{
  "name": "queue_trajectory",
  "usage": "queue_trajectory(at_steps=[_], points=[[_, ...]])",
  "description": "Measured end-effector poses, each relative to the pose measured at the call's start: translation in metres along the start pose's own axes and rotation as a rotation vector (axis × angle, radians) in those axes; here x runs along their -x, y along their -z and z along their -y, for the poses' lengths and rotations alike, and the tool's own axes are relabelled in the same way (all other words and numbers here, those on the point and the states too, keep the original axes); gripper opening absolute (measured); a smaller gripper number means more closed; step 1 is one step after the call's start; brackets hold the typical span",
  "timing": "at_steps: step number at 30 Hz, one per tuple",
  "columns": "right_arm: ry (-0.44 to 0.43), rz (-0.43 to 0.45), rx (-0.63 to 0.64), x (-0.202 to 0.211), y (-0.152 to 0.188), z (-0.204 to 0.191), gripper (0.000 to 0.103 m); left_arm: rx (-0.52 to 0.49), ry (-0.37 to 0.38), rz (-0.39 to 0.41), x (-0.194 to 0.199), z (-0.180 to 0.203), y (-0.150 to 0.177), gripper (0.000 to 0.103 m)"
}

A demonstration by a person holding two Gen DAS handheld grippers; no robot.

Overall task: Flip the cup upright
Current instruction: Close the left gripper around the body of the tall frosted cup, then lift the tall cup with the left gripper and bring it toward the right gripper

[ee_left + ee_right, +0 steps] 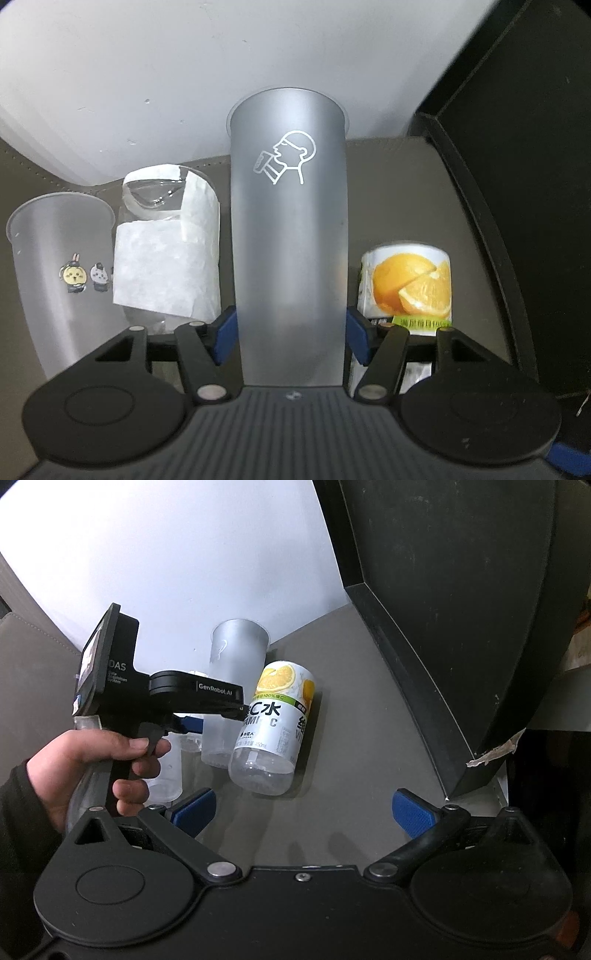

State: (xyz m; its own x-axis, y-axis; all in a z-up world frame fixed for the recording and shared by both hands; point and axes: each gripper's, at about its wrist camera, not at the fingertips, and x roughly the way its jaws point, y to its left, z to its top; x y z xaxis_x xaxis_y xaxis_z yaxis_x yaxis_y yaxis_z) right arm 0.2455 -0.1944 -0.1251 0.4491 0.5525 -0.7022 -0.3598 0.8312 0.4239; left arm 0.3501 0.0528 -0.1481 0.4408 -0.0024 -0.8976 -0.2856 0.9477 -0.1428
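Observation:
A tall frosted cup (288, 229) with a white drinking-figure logo stands rim up between the blue pads of my left gripper (290, 336), which is shut on its lower part. The right wrist view shows the same cup (236, 672) upright on the grey table with the left gripper (210, 722) clamped on it, held by a hand. My right gripper (304, 814) is open and empty, low over the table in front of the cup.
A frosted cup with cartoon stickers (61, 266) and a glass wrapped in white paper (166, 251) stand left of the held cup. An orange-labelled bottle (410, 291) lies on its side at right (275, 723). A dark cabinet (461, 627) bounds the table's right side.

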Motion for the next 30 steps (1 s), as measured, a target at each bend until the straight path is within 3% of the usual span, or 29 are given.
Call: queue_trajectory(at_steps=[4, 19, 30], points=[[-0.001, -0.002, 0.002, 0.0, 0.002, -0.001, 0.103, 0.017, -0.01, 0.045, 0.008, -0.001, -0.002, 0.059], [-0.005, 0.019, 0.009, 0.005, 0.008, 0.002, 0.103, 0.045, 0.065, 0.161, 0.055, -0.004, -0.007, 0.058], [-0.005, 0.044, 0.0, 0.009, 0.011, 0.004, 0.103, 0.044, 0.093, 0.207, 0.085, -0.001, -0.012, 0.058]])
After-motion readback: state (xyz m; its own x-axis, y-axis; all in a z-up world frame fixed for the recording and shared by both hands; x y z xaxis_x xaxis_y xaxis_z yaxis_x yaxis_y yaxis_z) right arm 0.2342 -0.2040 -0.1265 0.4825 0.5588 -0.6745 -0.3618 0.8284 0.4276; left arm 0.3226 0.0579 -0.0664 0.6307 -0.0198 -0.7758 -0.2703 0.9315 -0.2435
